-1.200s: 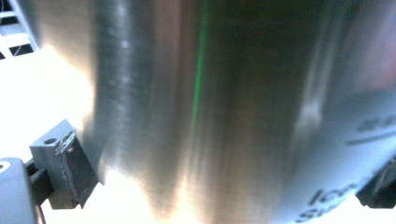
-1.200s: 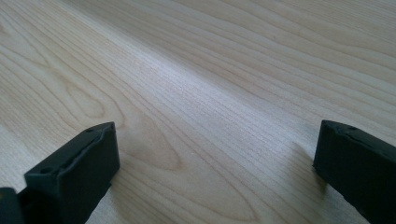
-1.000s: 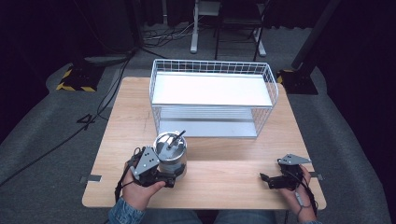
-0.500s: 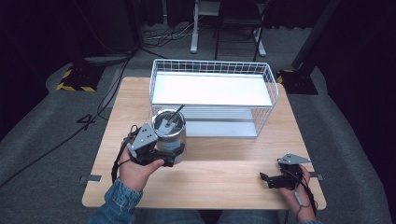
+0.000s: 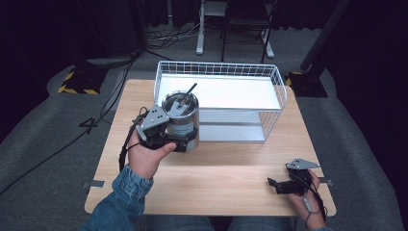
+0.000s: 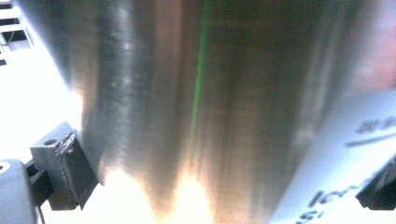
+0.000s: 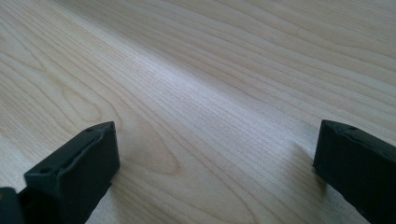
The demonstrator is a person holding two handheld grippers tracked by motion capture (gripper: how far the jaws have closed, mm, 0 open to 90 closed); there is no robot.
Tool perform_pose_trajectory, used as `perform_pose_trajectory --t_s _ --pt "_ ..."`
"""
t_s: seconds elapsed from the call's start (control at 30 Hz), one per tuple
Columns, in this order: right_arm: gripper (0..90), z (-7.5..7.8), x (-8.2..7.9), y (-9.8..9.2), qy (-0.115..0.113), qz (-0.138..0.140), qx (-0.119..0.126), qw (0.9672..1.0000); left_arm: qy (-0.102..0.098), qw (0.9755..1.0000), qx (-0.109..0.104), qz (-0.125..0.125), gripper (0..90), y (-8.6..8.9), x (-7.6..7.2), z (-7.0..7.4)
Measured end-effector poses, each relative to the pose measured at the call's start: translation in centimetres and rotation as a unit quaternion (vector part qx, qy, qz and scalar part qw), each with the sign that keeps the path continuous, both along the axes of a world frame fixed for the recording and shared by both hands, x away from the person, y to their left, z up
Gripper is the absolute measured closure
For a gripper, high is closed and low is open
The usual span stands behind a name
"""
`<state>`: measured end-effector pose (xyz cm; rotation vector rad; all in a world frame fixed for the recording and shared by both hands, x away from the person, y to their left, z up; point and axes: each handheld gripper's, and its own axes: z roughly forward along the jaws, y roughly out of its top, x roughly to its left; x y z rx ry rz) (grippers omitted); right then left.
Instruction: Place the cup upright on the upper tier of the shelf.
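While its pale label's dark lettering is too cropped to read, the steel canister (image 5: 181, 121) is brushed, cylindrical and upright.
The left gripper (image 5: 161, 134) clamps its side, holding it by the wire basket (image 5: 274, 79); the right gripper (image 5: 284, 185) rests wide-jawed on the table (image 5: 231, 178).

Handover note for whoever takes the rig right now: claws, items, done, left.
Left claw: shut on the steel canister, held off the wooden table in front of the white wire basket. A dark utensil stands in the canister.
Right claw: open, empty, low over the table's near right corner.
Done: canister gripped and raised.
Left: likely place it in the basket, then release.
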<state>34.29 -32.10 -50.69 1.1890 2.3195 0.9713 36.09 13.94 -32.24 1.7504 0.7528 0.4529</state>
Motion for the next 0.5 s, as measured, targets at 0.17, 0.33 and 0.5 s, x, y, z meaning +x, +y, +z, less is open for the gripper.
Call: perform_pose_trajectory --t_s 0.17,0.33,0.5 --pt "0.4 0.0 0.0 0.0 0.000 0.000 0.000 1.0000 -0.007 1.0000 0.000 0.004 3.8 -0.8 1.3 2.3" --pt "0.5 0.0 0.0 0.0 0.000 0.000 0.000 1.0000 -0.010 0.9999 -0.008 0.009 3.8 -1.5 2.4 3.6" --pt "0.4 0.0 0.0 0.0 0.000 0.000 0.000 1.0000 -0.014 0.9996 -0.020 0.017 3.8 -2.6 4.0 4.7"
